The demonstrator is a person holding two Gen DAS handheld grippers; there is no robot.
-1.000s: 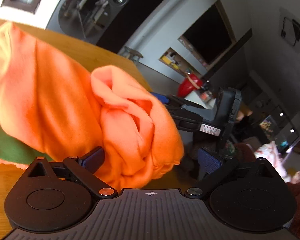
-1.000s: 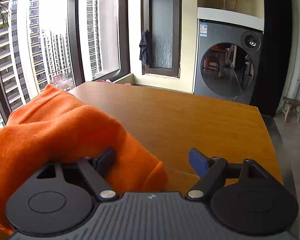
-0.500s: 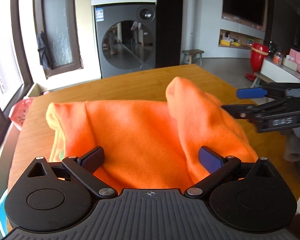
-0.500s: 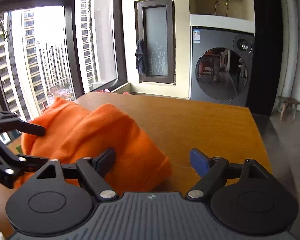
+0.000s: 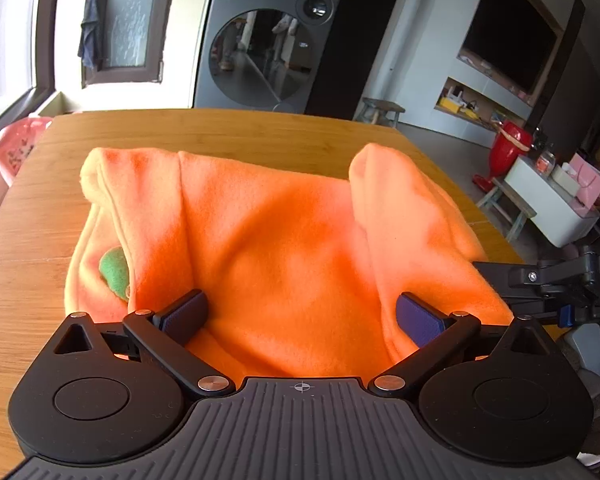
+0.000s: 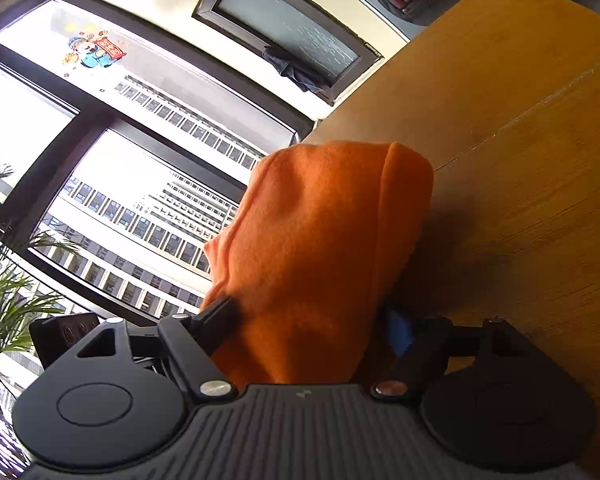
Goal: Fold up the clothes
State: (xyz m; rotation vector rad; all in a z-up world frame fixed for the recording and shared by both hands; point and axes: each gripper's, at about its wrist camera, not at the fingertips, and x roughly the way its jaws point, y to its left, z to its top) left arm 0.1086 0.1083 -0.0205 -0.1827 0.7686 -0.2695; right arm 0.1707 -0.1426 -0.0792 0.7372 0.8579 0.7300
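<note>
An orange fleece garment (image 5: 284, 248) lies bunched on the wooden table (image 5: 220, 132), with a green patch (image 5: 114, 270) showing at its left fold. My left gripper (image 5: 300, 314) is open, its blue pads (image 5: 184, 314) wide apart with the near edge of the garment between them. The right gripper's body shows at the right edge of the left wrist view (image 5: 556, 284), at the garment's right side. In the right wrist view, my right gripper (image 6: 312, 328) is tilted and its fingers (image 6: 398, 334) stand either side of a fold of the orange garment (image 6: 316, 232); I cannot tell if they pinch it.
A washing machine (image 5: 264, 48) stands beyond the table's far edge. A pink bag (image 5: 16, 144) sits off the far left corner. A stool (image 5: 382, 110), a red vase (image 5: 506, 152) and a white bench (image 5: 556, 204) stand right of the table. Large windows (image 6: 112, 152) and a plant (image 6: 4, 280) lie on the left.
My left gripper has drawn back and the garment now lies flatter on the table between its pads. My right gripper has rolled sideways and taken a garment fold between its fingers.
</note>
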